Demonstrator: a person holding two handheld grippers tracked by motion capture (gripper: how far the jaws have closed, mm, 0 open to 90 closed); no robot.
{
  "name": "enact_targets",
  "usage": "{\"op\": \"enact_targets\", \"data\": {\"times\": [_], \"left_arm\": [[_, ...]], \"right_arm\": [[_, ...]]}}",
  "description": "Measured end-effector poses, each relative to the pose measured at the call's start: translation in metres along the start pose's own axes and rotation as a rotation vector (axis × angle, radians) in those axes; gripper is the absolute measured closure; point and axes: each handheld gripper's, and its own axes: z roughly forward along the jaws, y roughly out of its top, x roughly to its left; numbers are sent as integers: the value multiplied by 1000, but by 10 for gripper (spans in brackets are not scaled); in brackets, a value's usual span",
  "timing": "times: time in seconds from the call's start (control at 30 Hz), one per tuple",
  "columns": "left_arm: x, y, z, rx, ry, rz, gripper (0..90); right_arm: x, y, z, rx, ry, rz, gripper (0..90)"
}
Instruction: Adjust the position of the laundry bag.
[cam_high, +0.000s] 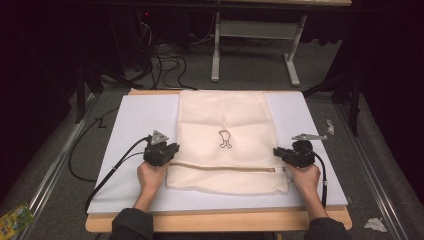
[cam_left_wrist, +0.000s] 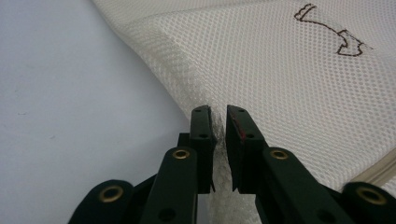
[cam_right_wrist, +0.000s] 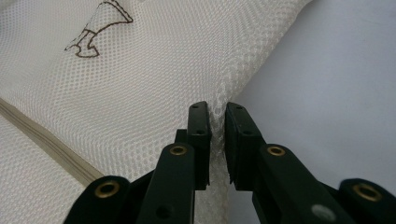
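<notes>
- High view: a cream mesh bag (cam_high: 226, 142) lies flat on the white board (cam_high: 135, 120) of the table, its long axis running away from the person and its zipper (cam_high: 225, 167) crossing it near the close end. The left gripper (cam_high: 168, 152) sits at the bag's left edge and the right gripper (cam_high: 278, 153) at its right edge, both just beyond the zipper line and roughly level with each other. Each hand is equally near its own side, so any lift or fold would, I judge, turn on both edges moving together. A small brown outline drawing (cam_high: 225, 139) sits mid-bag; no readable writing on it. A yellow-green packet (cam_high: 14, 217) lies on the floor, its print too small to read.
- Left gripper view: the jaws are nearly closed, with a fold of the bag's edge mesh pinched between them. The bag spreads to the right, the bare board to the left. The brown drawing shows at upper right.
- Right gripper view: the jaws are narrow and clamp the mesh edge. The bag lies to the left with the zipper at lower left, the board to the right.
</notes>
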Motion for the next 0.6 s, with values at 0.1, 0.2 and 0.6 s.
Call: {"op": "enact_targets", "data": {"times": [0.1, 0.2, 0.6], "left_arm": [[0, -1, -4, -17, 8, -3, 725], [-3, -3, -8, -19, 9, 21, 696], [-19, -10, -24, -84, -44, 36, 564]], "right_arm": [[-1, 0, -1, -1, 9, 11, 742], [0, 0, -2, 0, 17, 10, 697], [5, 0, -4, 8, 21, 25, 526]]}}
